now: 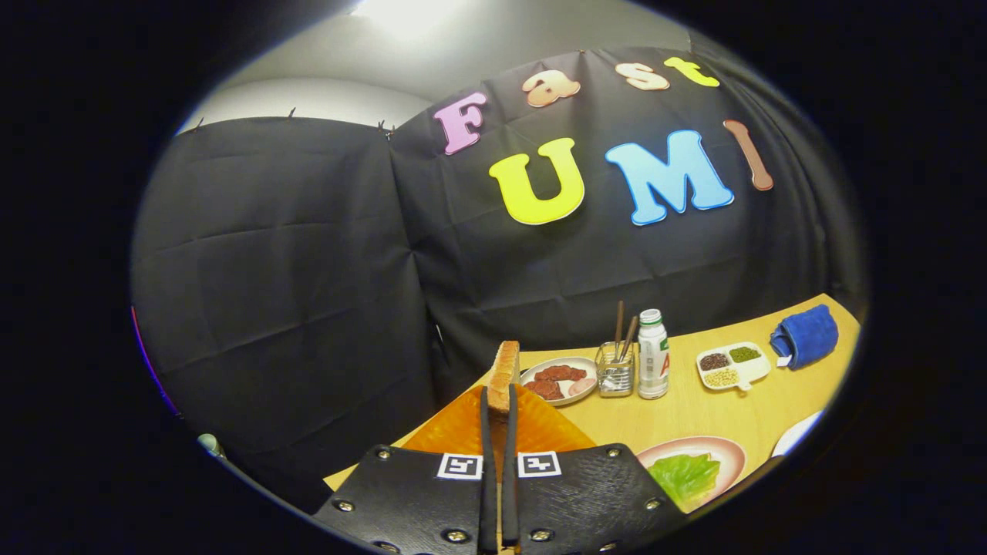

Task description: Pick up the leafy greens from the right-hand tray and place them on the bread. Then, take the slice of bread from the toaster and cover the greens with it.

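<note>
the gripper (499, 401) is clamped on a slice of bread (503, 374), held edge-on and upright between both fingers, above an orange toaster (463, 428); the leafy greens (685, 476) are seen at 4 o'clock from the fingertips, lying on a pink-rimmed plate (732, 451); at 2 o'clock — a plate of sausage slices (559, 379), a chopstick holder (616, 370), a white bottle (652, 354); further right — a divided dish of beans (732, 364) and a blue cloth (806, 335).

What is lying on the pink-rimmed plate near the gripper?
A green lettuce leaf lies on the pink-rimmed plate. Whether bread lies beneath it cannot be seen; the gripper, shut on a bread slice, covers the plate's near edge.
</note>
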`<control>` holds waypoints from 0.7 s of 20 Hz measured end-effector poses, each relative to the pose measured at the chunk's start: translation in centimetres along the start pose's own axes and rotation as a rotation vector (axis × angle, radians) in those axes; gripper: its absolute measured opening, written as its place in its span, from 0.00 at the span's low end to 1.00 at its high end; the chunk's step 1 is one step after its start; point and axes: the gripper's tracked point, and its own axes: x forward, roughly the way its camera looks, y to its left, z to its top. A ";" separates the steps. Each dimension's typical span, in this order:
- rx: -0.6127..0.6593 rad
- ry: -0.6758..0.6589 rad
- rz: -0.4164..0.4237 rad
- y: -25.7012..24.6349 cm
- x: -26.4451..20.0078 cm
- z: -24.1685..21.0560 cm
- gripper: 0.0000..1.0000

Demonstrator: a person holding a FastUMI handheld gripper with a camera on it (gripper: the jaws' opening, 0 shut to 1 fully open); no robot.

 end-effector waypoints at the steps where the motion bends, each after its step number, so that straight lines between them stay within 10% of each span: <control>1: -0.004 -0.005 -0.010 -0.8 -0.6 0.1 0.03; 14: 0.081 0.064 -0.210 -12.3 -4.4 -5.0 0.03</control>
